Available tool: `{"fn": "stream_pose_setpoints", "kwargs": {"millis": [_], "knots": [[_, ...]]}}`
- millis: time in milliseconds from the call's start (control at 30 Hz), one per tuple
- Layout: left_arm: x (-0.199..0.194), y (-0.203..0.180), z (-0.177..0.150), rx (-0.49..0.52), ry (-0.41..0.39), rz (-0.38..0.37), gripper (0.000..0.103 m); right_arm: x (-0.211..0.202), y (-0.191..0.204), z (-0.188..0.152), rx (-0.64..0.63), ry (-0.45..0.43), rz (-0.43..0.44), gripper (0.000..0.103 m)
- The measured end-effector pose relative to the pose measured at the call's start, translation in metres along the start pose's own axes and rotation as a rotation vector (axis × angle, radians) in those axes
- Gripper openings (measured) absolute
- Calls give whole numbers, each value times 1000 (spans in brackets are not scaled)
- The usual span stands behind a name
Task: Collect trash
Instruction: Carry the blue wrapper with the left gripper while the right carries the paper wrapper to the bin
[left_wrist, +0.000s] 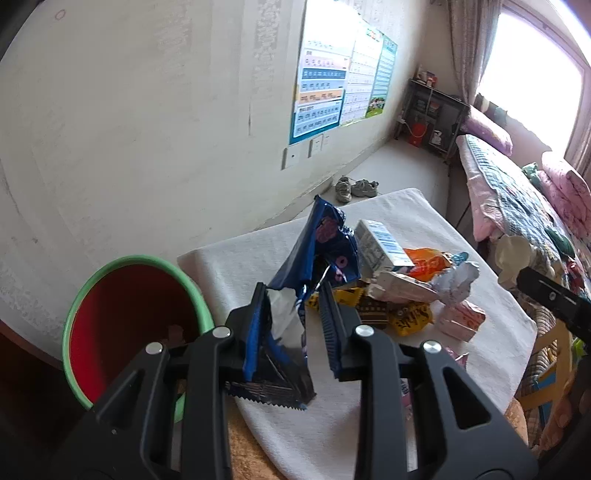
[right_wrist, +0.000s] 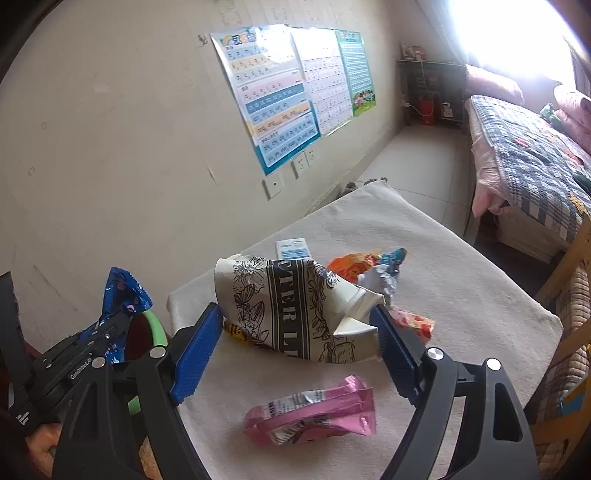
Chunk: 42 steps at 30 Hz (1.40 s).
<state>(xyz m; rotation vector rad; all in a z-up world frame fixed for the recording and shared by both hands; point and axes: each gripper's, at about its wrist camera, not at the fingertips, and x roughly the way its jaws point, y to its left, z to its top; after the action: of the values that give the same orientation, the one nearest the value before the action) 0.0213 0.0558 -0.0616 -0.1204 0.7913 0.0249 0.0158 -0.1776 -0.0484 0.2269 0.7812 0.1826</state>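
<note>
My left gripper (left_wrist: 293, 301) holds a dark blue snack wrapper (left_wrist: 317, 240) between its jaws, above the table edge just right of the red bin with a green rim (left_wrist: 92, 280). It also shows in the right wrist view (right_wrist: 122, 291). My right gripper (right_wrist: 299, 321) is closed around a crumpled cream printed bag (right_wrist: 295, 306), lifted over the white cloth (right_wrist: 461, 295). A pink wrapper (right_wrist: 314, 410) lies below it. More trash sits in a pile: a small carton (left_wrist: 384, 247), orange wrapper (left_wrist: 428, 264), yellow wrappers (left_wrist: 406, 317), pink packet (left_wrist: 461, 319).
A wall with posters (right_wrist: 280, 96) runs along the left. A bed (right_wrist: 528, 155) with quilts stands at the right, a shelf (left_wrist: 432, 114) at the far end, shoes (left_wrist: 354, 188) on the floor. A wooden chair frame (right_wrist: 569, 266) is beside the table.
</note>
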Motion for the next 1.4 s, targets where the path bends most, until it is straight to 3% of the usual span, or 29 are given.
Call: {"fn": "stream_pose_setpoints", "kwargs": {"millis": [833,1400], "knots": [[-12,78,-6,-117,-23,78,28,19,101,15,-176,14,124,79],[-15,150,-24,-238,-6,179,28,56,186,1,-325,110,251,79]]}}
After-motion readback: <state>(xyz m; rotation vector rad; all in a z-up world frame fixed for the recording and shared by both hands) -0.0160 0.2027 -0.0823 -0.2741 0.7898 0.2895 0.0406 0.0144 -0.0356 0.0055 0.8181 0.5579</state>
